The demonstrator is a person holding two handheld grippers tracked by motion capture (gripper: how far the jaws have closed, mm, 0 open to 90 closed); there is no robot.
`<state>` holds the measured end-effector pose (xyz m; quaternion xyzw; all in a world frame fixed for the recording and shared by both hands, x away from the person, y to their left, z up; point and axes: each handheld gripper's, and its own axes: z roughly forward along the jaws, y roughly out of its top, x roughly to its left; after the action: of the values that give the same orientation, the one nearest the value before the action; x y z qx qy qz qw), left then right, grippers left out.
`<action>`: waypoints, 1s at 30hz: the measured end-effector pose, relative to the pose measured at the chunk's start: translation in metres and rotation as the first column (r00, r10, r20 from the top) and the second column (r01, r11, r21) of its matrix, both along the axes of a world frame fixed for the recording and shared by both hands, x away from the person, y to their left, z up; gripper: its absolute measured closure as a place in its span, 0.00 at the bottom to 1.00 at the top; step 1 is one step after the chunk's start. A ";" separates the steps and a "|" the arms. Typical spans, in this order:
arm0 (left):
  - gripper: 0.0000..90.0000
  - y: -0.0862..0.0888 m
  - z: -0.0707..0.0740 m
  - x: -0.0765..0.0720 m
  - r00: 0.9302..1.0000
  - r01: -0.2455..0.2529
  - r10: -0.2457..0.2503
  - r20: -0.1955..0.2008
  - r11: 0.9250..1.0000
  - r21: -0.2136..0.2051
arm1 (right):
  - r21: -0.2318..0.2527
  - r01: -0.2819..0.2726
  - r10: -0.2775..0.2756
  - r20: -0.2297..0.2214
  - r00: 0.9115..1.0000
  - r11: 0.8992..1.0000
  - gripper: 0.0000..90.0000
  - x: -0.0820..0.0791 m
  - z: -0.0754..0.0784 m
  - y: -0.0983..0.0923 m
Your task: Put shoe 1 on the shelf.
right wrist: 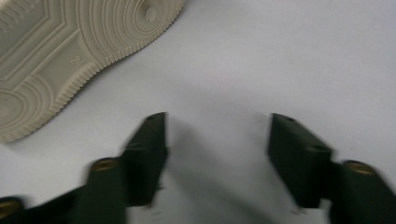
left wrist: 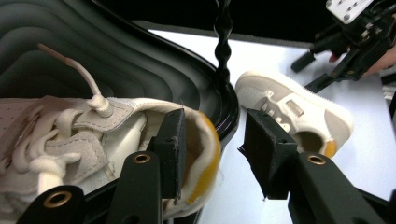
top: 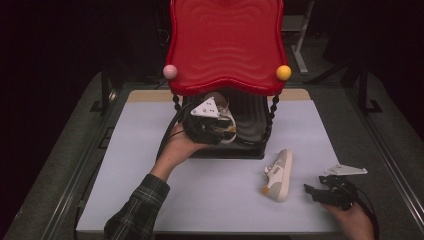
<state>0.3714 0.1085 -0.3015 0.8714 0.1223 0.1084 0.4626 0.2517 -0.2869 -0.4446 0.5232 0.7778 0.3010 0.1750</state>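
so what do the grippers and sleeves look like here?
Both black, two-jaw. Left gripper has a grey three-cornered plate with dark dots and a black cable; right gripper has the same plate. Jaws have flat rectangular pads and brass rivets. Dark plaid sleeve on the left arm.

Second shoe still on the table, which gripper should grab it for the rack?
Right. The right gripper sits open beside the shoe on the table, nothing between its jaws. The left gripper is at the rack's black shelf, jaws opened around the heel of the other shoe.
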 end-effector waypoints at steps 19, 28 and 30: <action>1.00 0.033 -0.011 -0.028 0.990 -0.122 0.121 -0.070 0.992 -0.014 | 0.188 -0.282 0.264 0.118 0.957 0.941 1.00 0.016 0.059 0.039; 1.00 0.036 -0.034 -0.028 0.980 -0.179 0.178 -0.089 0.984 -0.012 | 0.193 -0.425 0.389 0.197 0.900 0.885 1.00 0.046 0.088 0.096; 1.00 0.035 -0.039 -0.026 0.977 -0.192 0.190 -0.100 0.981 -0.015 | 0.190 -0.450 0.413 0.207 0.887 0.873 1.00 0.055 0.091 0.111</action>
<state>0.3450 0.1439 -0.3409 0.8541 0.2294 0.1076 0.4543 0.3070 -0.1760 -0.3532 0.3270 0.8178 0.4623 0.1024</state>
